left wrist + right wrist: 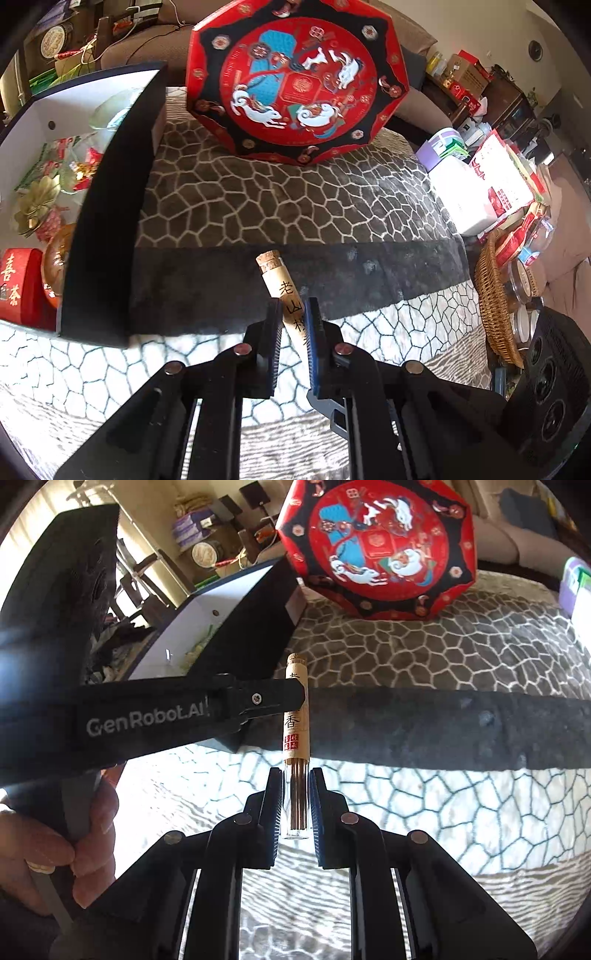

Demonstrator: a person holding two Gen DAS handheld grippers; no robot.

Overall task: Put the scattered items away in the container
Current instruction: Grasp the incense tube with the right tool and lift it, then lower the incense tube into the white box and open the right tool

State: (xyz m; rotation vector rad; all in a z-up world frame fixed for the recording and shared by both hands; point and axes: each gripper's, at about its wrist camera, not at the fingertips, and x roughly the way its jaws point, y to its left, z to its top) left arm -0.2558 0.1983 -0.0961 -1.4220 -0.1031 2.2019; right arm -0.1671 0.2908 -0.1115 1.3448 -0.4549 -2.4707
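Both grippers clamp one corked incense tube above the patterned cloth, just right of the open box.

The left gripper [294, 314] grasps the incense tube [284, 291] across its paper label, cork end pointing away; from the right wrist view its finger crosses in from the left and presses the tube's upper part. The right gripper [294, 801] is clenched on the clear lower end of the tube [295, 716], where thin brown sticks show through the glass. The tube is held in the air, near the dark wall of the container [107, 221], a black box with white inside that already holds a red tin [18, 284], a gold flower [37, 203] and wrapped sweets. A red octagonal box [295, 74] stands tilted at the far side of the cloth [258, 199]. A wicker basket [495, 295] sits at the right.
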